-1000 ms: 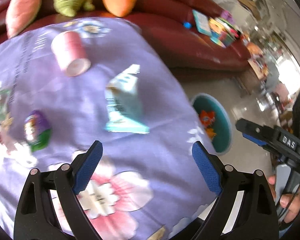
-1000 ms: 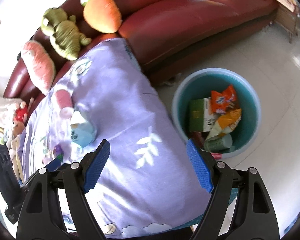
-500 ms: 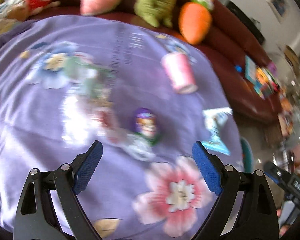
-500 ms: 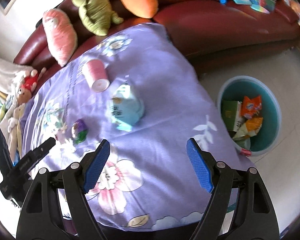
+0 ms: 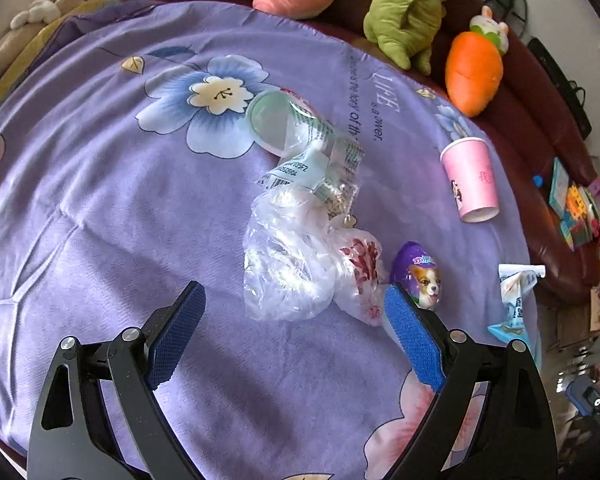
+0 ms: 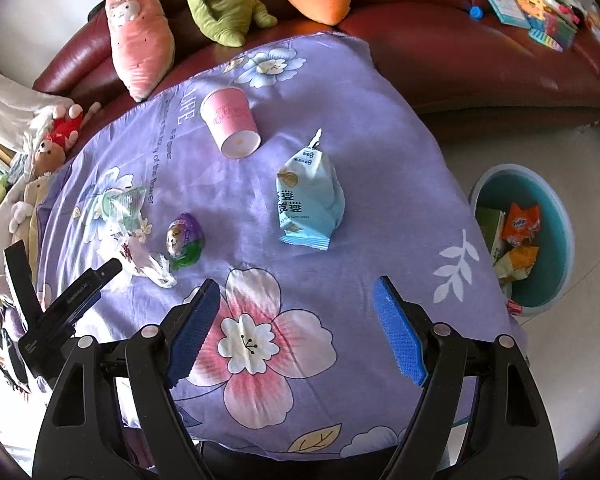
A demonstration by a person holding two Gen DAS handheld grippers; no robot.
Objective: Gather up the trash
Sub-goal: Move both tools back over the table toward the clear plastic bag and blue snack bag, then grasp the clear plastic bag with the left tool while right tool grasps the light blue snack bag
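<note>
A second ago the left wrist view looked at the right edge of the table, with the teal round plastic bin [image 6: 556, 216] on the floor in sight. Now it has swung over the middle of the purple flowered tablecloth [image 5: 100, 220], and the crumpled clear plastic bag [image 5: 288, 256] lies just beyond its fingers. The right wrist view has also left the bin and now looks at the near part of the cloth, with the bin at its right. I judge that both hands have come back from the bin to look for the next pieces of trash.

The left gripper [image 5: 294, 334] is wide open and holds nothing; the clear bag lies just ahead of the gap between its blue pads, and the right pad is close to the purple egg-shaped toy package with a dog picture [image 5: 418, 276]. The right gripper [image 6: 296, 330] is also wide open and empty, above the pink printed flower, touching nothing.

The trash that is left is on the cloth: the clear bag, a green-printed clear wrapper [image 5: 300, 136] behind it, the pink paper cup [image 6: 232, 128] lying on its side further away, and the light blue snack pouch [image 6: 308, 200] to the right. The bin already holds several wrappers.
</note>
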